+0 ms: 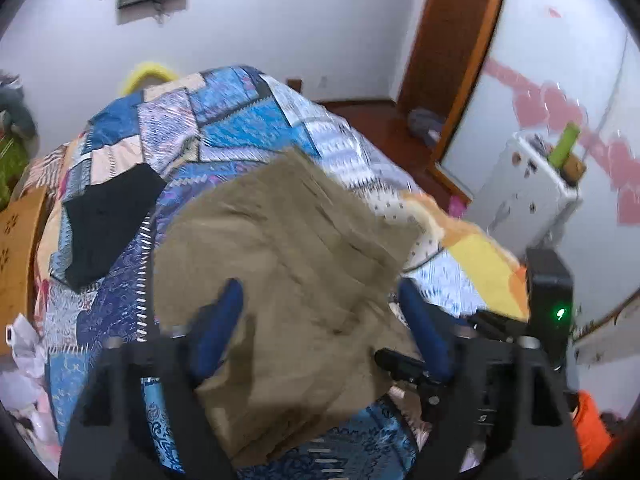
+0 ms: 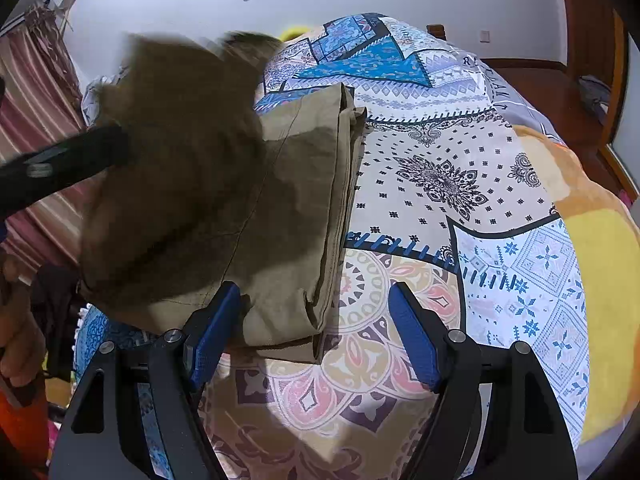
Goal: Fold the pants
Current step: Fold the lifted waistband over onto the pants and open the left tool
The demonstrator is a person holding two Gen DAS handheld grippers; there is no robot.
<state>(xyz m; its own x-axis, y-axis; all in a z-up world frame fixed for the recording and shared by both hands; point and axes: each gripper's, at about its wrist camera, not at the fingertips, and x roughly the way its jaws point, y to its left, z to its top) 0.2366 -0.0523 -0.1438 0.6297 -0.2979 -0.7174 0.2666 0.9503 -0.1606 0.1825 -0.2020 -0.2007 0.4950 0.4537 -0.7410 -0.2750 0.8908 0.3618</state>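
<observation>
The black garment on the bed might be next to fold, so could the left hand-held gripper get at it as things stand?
Probably yes. The left hand-held gripper is open, and the black garment lies exposed on the quilt, left of the khaki pants, nothing over it.

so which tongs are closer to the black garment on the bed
Left. The left tongs hover over the khaki pants, beside the black garment; the right tongs sit at the pants' far edge.

A home bedroom: patchwork-quilted bed (image 2: 440,184), wooden door (image 1: 452,40).
</observation>
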